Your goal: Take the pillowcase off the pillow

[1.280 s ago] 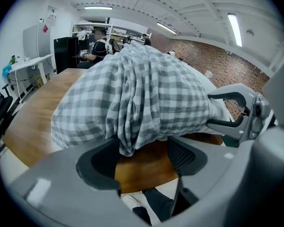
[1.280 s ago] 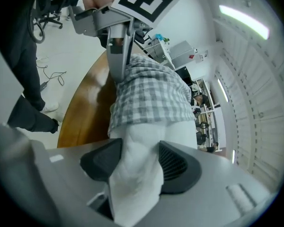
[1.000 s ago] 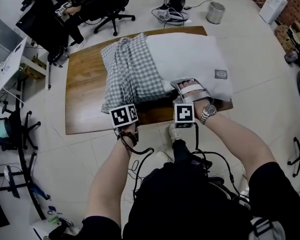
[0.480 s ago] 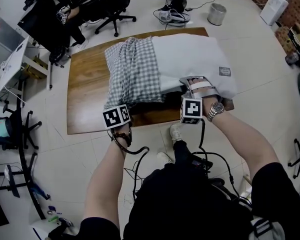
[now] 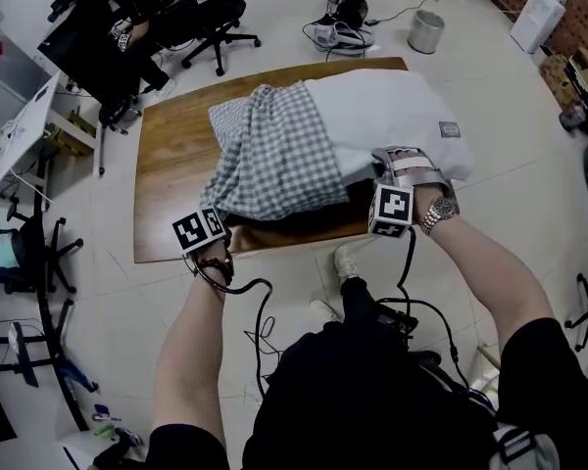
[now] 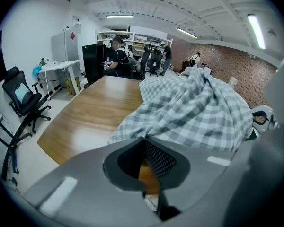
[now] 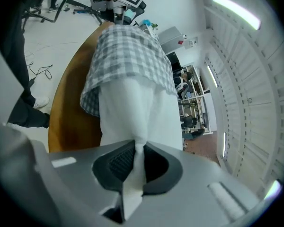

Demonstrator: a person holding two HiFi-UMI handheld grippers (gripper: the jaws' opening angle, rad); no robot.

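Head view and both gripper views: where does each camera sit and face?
Head view: on the person's head, looking steeply down at table, pillow and pillowcase; both forearms, left tool and right tool show.
Left gripper view: on the left tool, along its shut jaws, which pinch the pillowcase; only that tool shows.
Right gripper view: on the right tool, along jaws that have just been closing on the pillow; the left tool shows beyond.
Shared: pillowcase and table, in all three.
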